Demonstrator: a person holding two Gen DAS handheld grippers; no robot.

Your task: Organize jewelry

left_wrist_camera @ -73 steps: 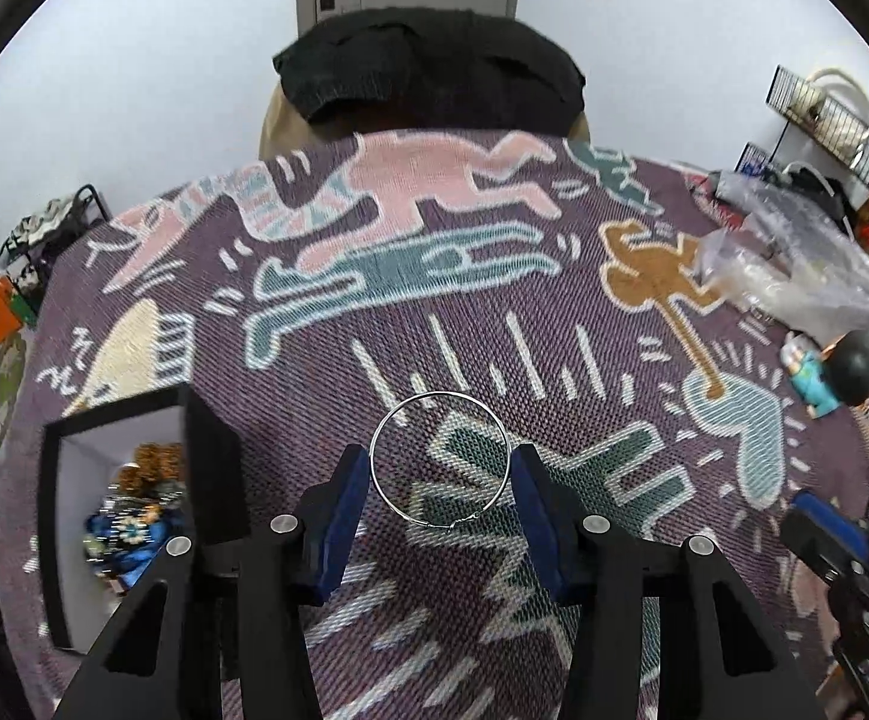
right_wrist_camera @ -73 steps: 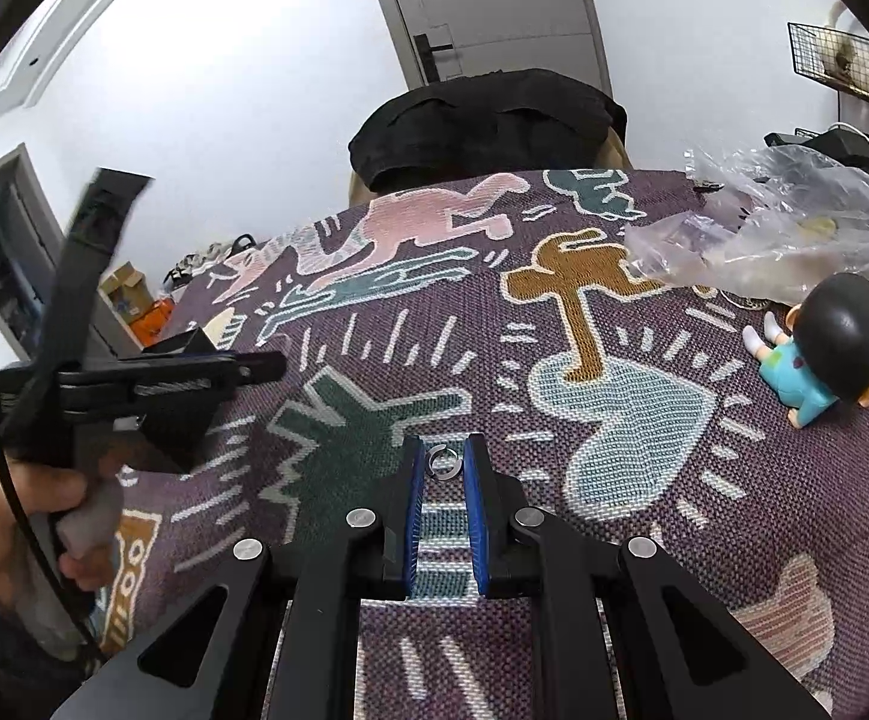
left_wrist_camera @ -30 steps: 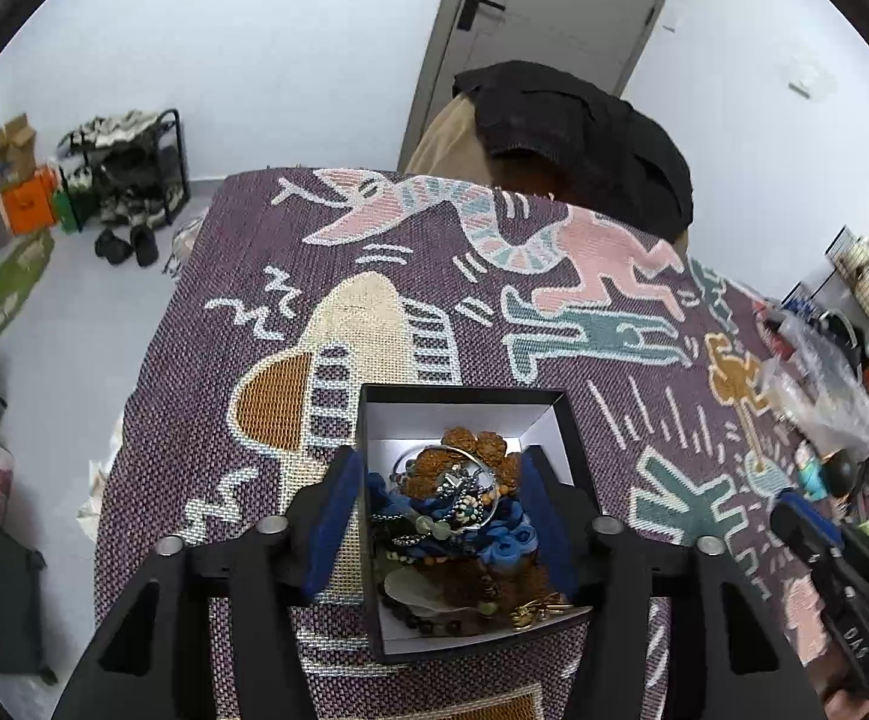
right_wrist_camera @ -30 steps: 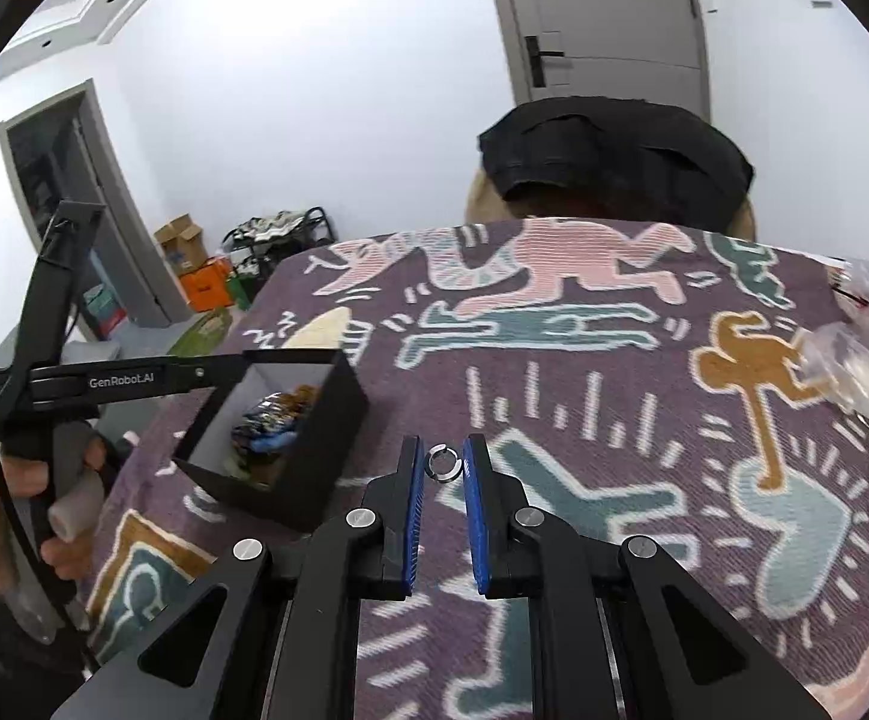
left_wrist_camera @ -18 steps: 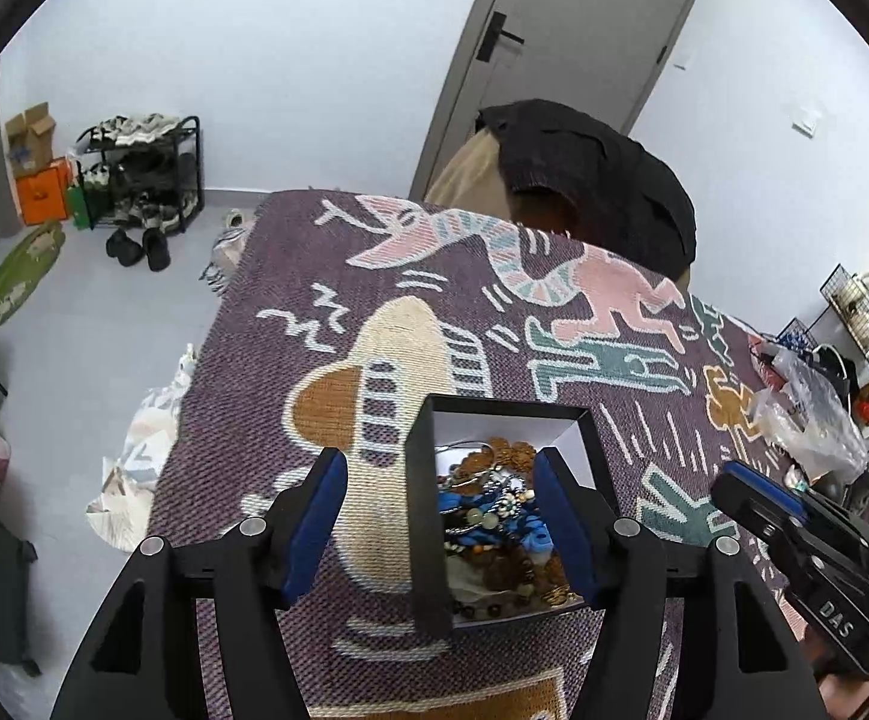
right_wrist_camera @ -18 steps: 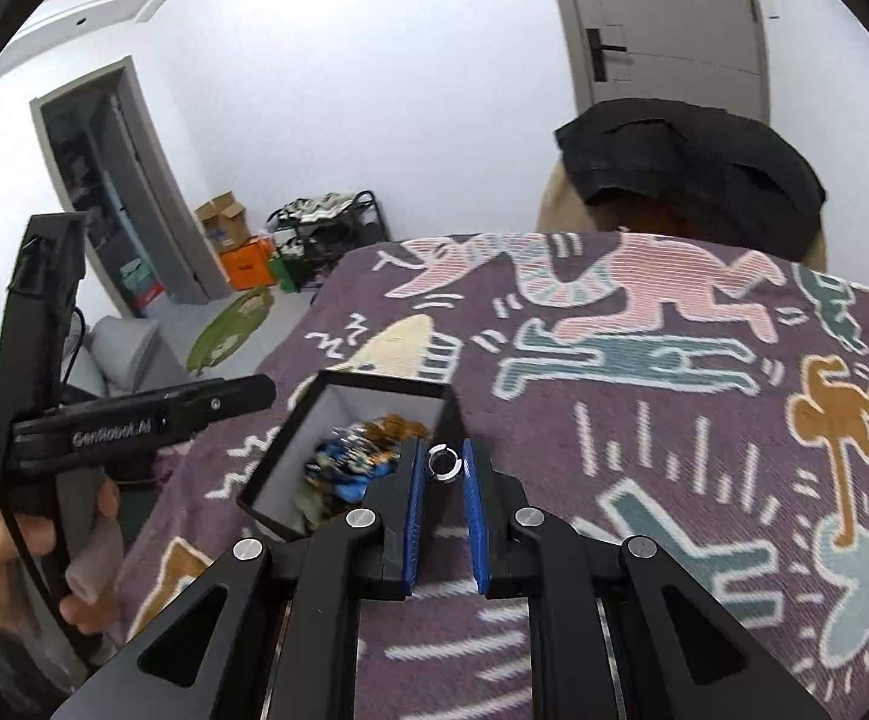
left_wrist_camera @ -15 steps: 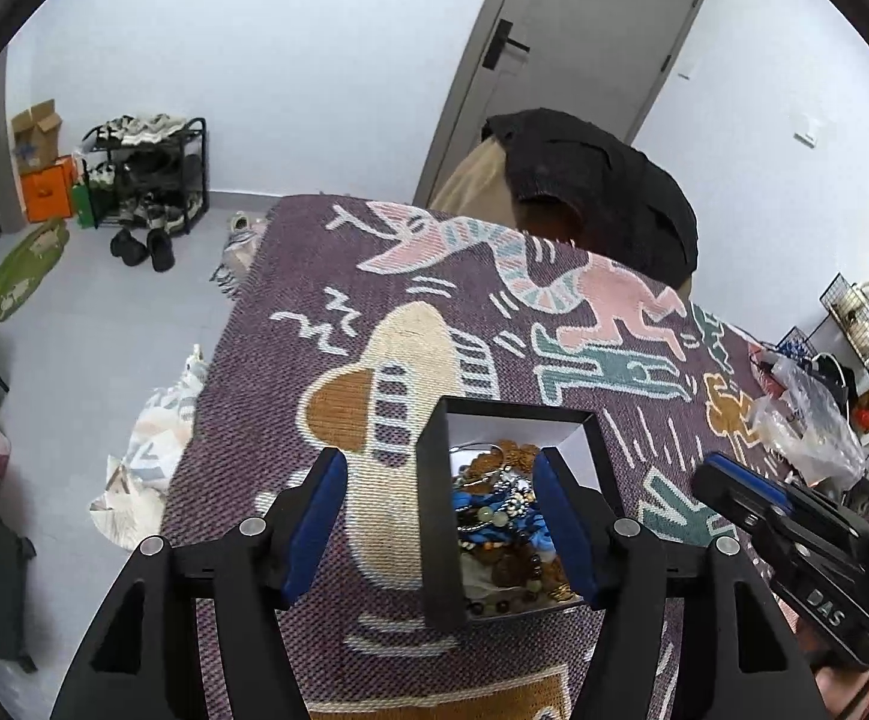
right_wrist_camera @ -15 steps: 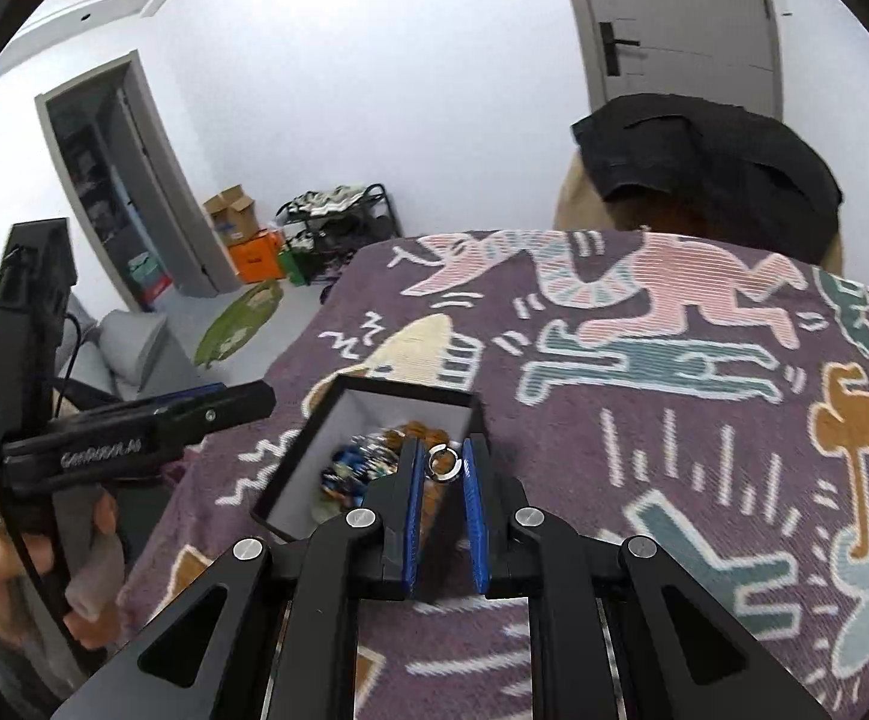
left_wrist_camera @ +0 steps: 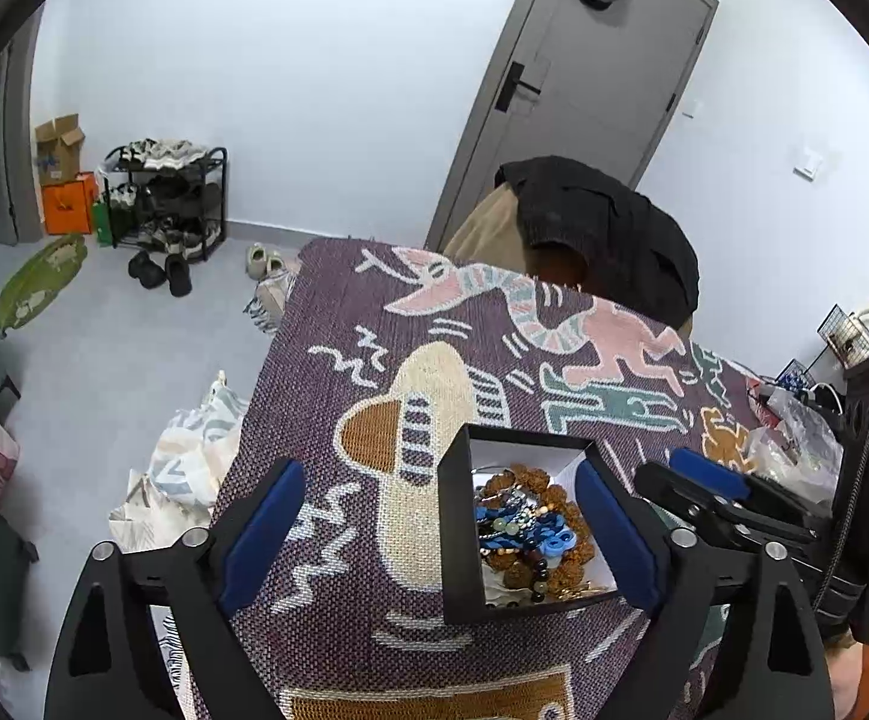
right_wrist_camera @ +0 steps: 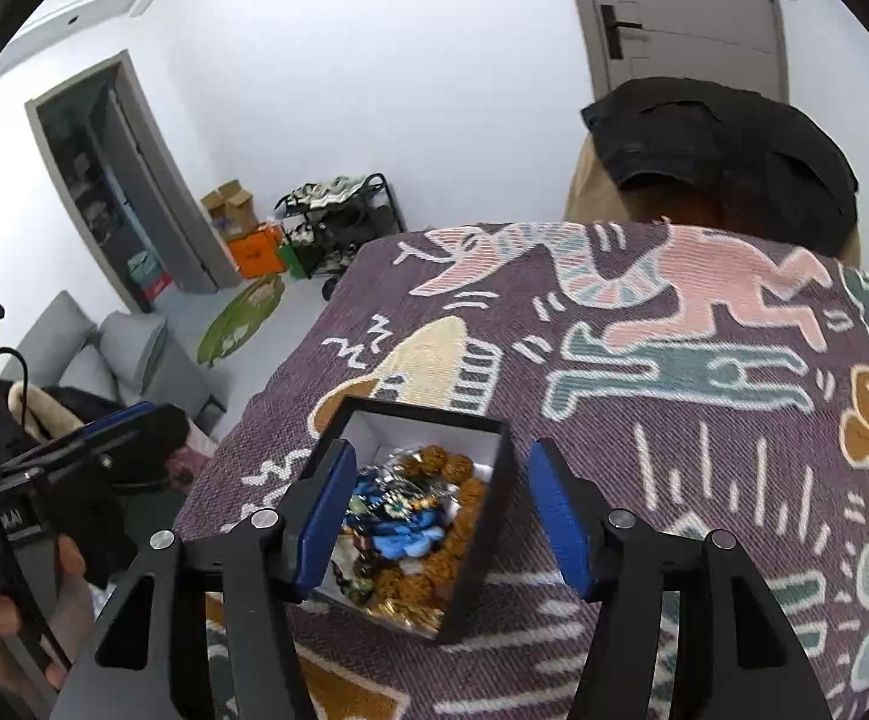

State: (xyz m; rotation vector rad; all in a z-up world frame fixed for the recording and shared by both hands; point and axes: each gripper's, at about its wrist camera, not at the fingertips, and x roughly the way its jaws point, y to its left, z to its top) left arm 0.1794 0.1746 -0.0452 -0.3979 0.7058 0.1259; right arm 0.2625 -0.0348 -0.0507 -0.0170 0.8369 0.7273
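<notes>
A black open box with a white inside (left_wrist_camera: 457, 516) (right_wrist_camera: 497, 501) stands on the patterned purple cloth (left_wrist_camera: 374, 324) (right_wrist_camera: 704, 420) near its left end. It holds a heap of jewelry (left_wrist_camera: 524, 531) (right_wrist_camera: 410, 525): brown bead strands, blue pieces, a silver hoop. My left gripper (left_wrist_camera: 434, 528) is open and empty, above and to the left of the box. My right gripper (right_wrist_camera: 443, 516) is open and empty right over the box. The small silver ring is lost among the heap.
A chair with a black jacket (left_wrist_camera: 602, 222) (right_wrist_camera: 722, 138) stands at the table's far side. The table's left edge drops to a floor with a shoe rack (left_wrist_camera: 164, 204), bags (left_wrist_camera: 188, 468) and a sofa (right_wrist_camera: 104, 354). Plastic bags (left_wrist_camera: 794, 438) lie at the right.
My right gripper moved left over the box and opened, letting go of the small ring. My left gripper let the hoop into the box earlier and drew back to the left.
</notes>
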